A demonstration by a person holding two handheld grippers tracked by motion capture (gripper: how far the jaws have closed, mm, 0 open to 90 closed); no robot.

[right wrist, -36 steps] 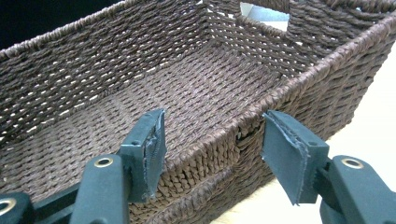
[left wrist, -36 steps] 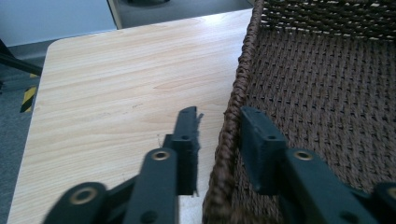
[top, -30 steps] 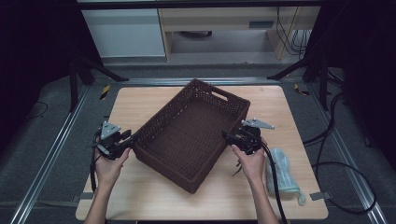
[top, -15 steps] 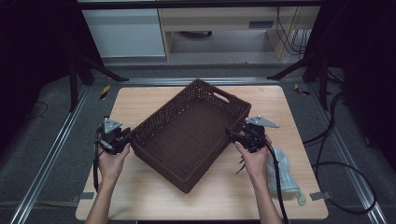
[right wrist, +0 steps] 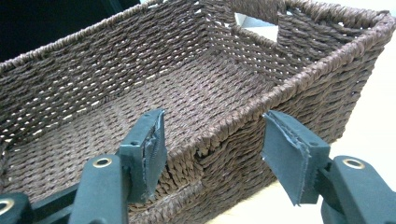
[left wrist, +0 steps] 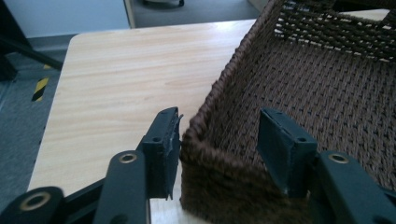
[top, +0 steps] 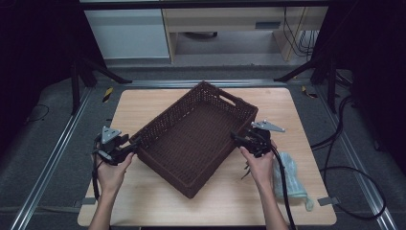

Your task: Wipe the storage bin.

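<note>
A dark brown wicker basket (top: 167, 112), empty, lies slantwise on the middle of the wooden table (top: 139, 103). My left gripper (top: 133, 146) is at its near left corner. In the left gripper view the jaws (left wrist: 217, 140) straddle that corner of the basket (left wrist: 327, 84). They have just been opening and one pad (left wrist: 166, 140) stands close by the outer wall. My right gripper (top: 235, 139) is at the basket's right long wall. Its jaws (right wrist: 212, 135) stand apart astride the rim (right wrist: 261, 109), one pad inside and one outside, neither pressing.
A crumpled clear plastic bag (top: 287, 177) lies on the table at the near right, beside my right forearm. Black cables (top: 354, 172) trail over the floor to the right. Metal rails (top: 52, 163) run along the table's sides.
The left gripper's jaws, earlier shut on the basket's corner, now stand apart around it. The basket and both hands have hardly shifted.
</note>
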